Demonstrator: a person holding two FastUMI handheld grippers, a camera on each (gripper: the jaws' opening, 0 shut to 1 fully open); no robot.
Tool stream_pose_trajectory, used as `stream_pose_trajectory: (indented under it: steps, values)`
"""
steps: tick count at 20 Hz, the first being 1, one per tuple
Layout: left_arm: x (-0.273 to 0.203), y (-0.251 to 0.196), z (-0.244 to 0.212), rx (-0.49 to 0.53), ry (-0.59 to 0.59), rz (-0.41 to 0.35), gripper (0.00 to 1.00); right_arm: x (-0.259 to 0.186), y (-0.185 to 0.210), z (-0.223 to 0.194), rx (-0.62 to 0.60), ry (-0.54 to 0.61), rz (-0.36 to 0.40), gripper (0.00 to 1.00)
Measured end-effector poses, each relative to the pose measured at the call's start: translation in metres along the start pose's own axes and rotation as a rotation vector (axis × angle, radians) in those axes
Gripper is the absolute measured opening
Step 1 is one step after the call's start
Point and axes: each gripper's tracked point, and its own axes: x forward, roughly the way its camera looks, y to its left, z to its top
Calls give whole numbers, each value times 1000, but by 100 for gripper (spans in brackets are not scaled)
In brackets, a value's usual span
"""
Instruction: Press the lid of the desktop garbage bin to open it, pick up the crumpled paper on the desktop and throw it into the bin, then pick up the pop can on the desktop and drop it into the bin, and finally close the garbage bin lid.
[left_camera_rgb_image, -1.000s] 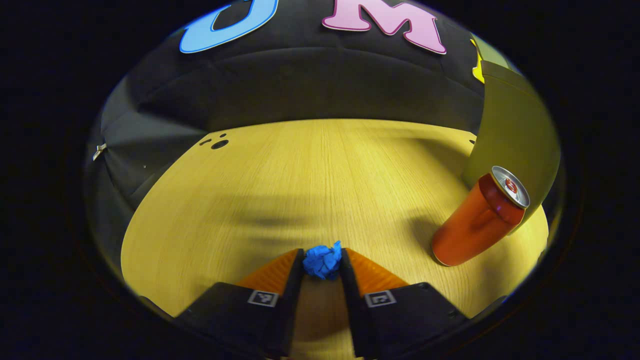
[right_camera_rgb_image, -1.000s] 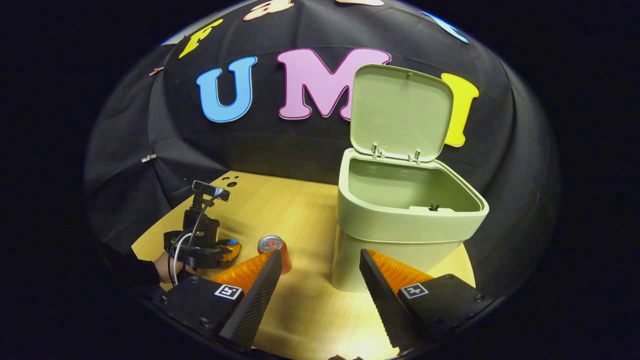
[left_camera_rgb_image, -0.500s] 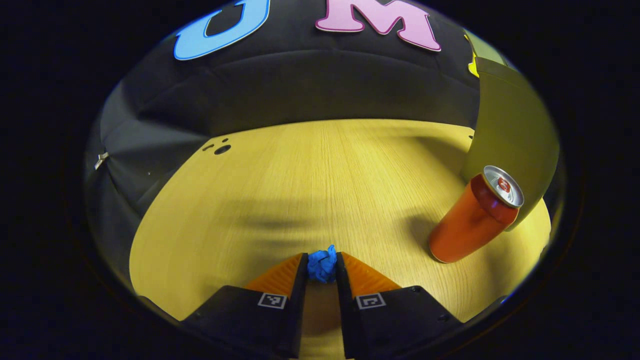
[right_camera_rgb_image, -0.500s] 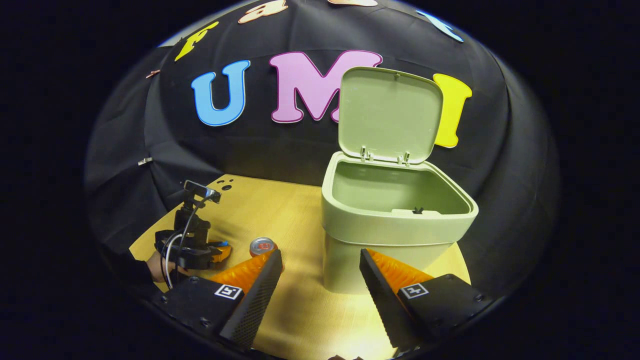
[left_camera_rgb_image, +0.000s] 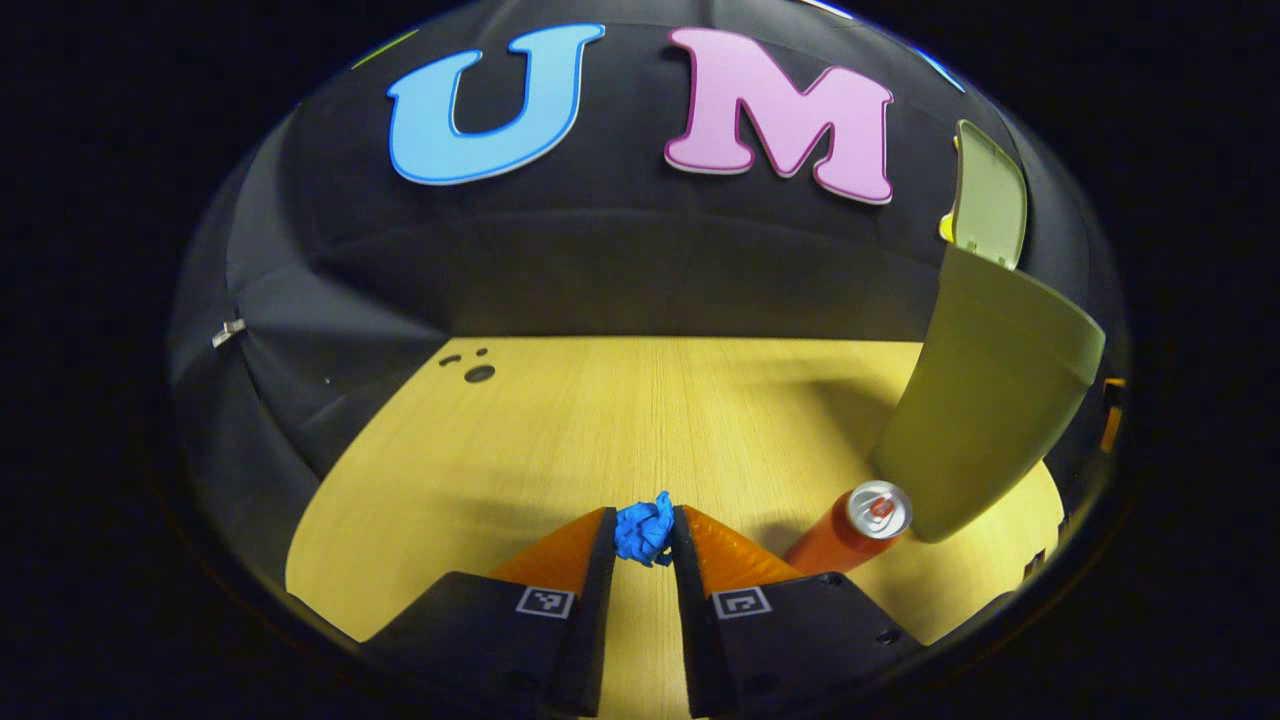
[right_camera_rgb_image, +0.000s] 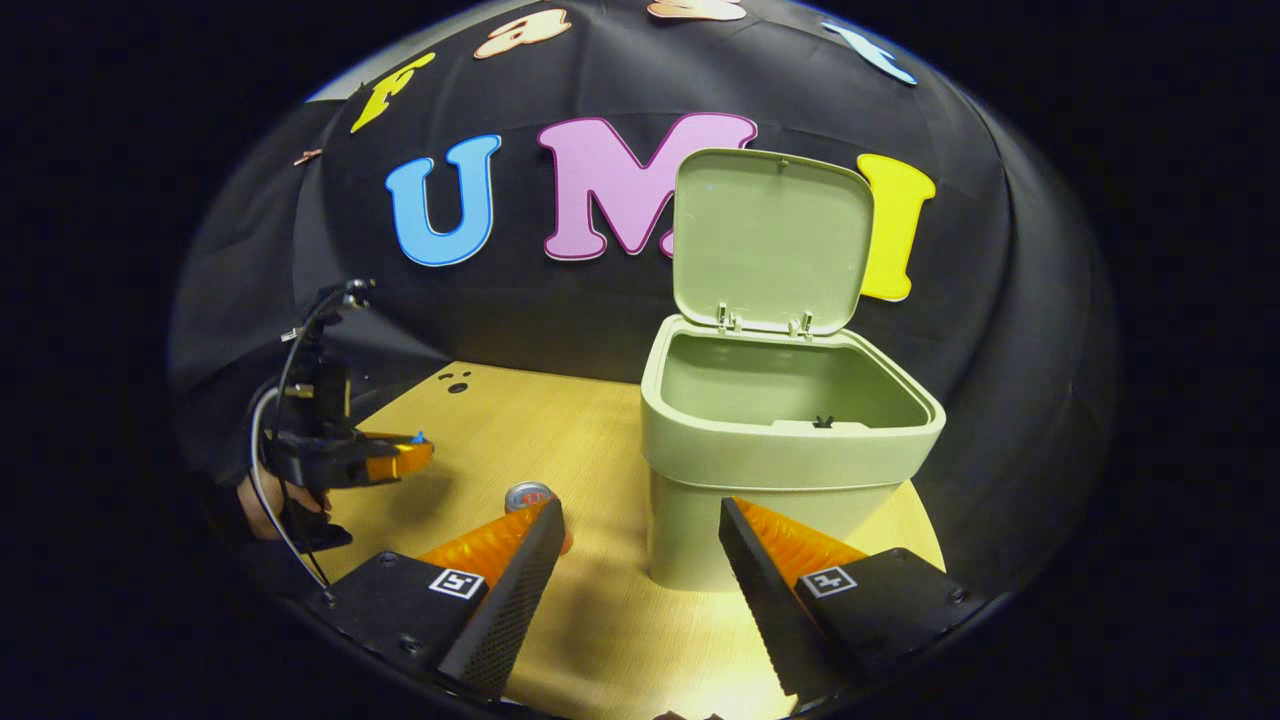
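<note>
- The left claw (left_camera_rgb_image: 645, 520) is clamped on the crumpled paper (left_camera_rgb_image: 643, 531), a small blue wad pinched between both fingers at their tips, held up off the tabletop (left_camera_rgb_image: 560, 430).
- From the right gripper view, the left claw (right_camera_rgb_image: 405, 455) appears at the far left, raised above the wood surface, with a speck of blue at its tip and a person's hand (right_camera_rgb_image: 262, 500) gripping it from below; a cable loops beside it.
- The right claw (right_camera_rgb_image: 640, 520) stands with its fingers wide apart and nothing between them, low over the tabletop (right_camera_rgb_image: 520, 430) and aimed toward the bin.
- The garbage bin (right_camera_rgb_image: 790, 450), pale green, sits on the tabletop with its lid (right_camera_rgb_image: 770, 240) swung upright on the rear hinges; the part of its inside that can be seen holds nothing.
- In the left gripper view, the bin (left_camera_rgb_image: 985, 390) rises at the right edge, its lid (left_camera_rgb_image: 988, 205) standing above it.
- The pop can (left_camera_rgb_image: 850, 528), orange with a silver top, stands upright on the tabletop just beside the bin's base and close to the left claw's right finger.
- From the right gripper view, the can (right_camera_rgb_image: 528, 497) peeks out just behind the tip of that claw's left finger, to the left of the bin.
</note>
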Motion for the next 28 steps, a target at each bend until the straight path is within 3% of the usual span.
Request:
stream_pose_trajectory:
  steps: [6,12,18,28]
  values:
    - [-44,-39,84,63,-143,-70,38,-7,-20,2,4,-36,-22,98]
    - [-67,-136,137,98,-237,-280,36,-15,-39,-4,23,-55,-56,98]
    - [-74,-237,157,138,-265,-494,36,-20,-47,-25,53,-20,-63,98]
    - [-72,-327,154,196,-231,-703,34,-22,-65,-35,92,3,-83,98]
